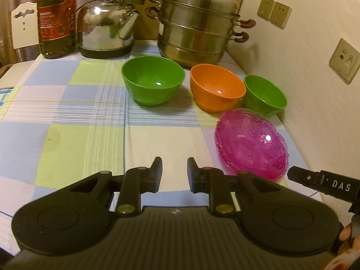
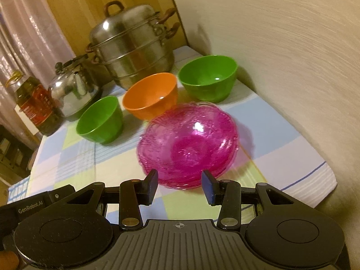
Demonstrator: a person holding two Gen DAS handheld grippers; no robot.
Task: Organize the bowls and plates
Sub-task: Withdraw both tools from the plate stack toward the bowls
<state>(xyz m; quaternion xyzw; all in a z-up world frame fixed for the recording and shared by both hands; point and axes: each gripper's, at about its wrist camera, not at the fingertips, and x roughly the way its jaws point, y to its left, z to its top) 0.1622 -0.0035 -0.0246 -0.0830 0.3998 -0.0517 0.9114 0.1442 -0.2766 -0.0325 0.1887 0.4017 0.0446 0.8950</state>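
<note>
Pink, translucent, embossed plastic plates point(image 2: 189, 144), probably light, slick and stacked near the tablecloth's point(image 2: 281, 121) wall-side edge, are awaiting a rim pinch as the right gripper point(image 2: 179, 187) is hovering part-open, empty, the left gripper point(image 1: 174, 172) narrower, also empty.

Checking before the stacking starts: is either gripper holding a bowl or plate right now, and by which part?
Nothing is held. The left gripper and the right gripper both stand open and empty, short of the stack of translucent pink plastic plates.

Three bowls stand upright in a row on the checked tabletop point(image 1: 67, 112): a large green bowl point(image 1: 153, 81), an orange bowl point(image 1: 217, 87) and a small green bowl point(image 1: 265, 95). Just in front lies a stack of pink glass plates point(image 1: 252, 144).
</note>
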